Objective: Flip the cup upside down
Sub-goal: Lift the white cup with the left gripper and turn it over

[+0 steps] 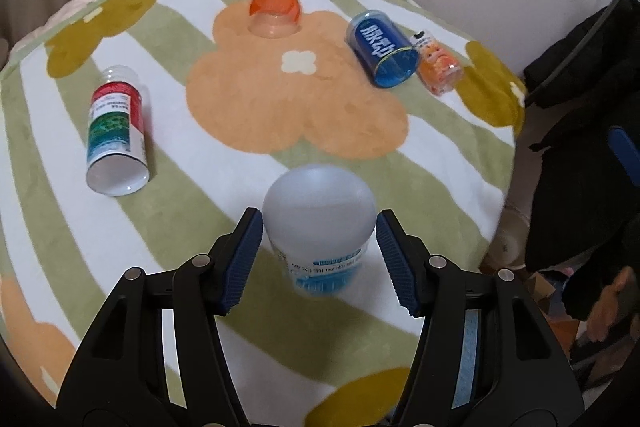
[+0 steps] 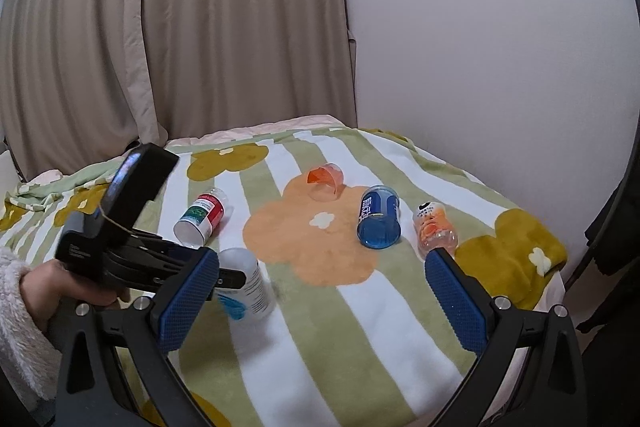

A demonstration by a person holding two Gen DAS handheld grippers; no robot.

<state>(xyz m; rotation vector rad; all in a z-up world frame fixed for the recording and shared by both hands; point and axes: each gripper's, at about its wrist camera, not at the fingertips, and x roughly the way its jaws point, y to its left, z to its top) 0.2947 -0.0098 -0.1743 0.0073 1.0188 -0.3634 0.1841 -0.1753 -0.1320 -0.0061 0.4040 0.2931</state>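
Observation:
A frosted white cup with blue print [image 1: 318,227] stands bottom-up on the flowered blanket [image 1: 280,107]. It sits between the fingers of my left gripper [image 1: 319,259], whose blue pads stand a little apart from its sides, open. In the right wrist view the same cup [image 2: 246,283] shows beside the left gripper [image 2: 192,267]. My right gripper [image 2: 320,299] is open and empty, held above the blanket's near part.
A red-green-white cup [image 1: 116,131] lies on its side at the left. An orange clear cup [image 1: 276,13] stands at the back. A blue cup [image 1: 382,49] and a small orange cup [image 1: 438,63] lie at the right. Dark clothing [image 1: 592,147] hangs right of the edge.

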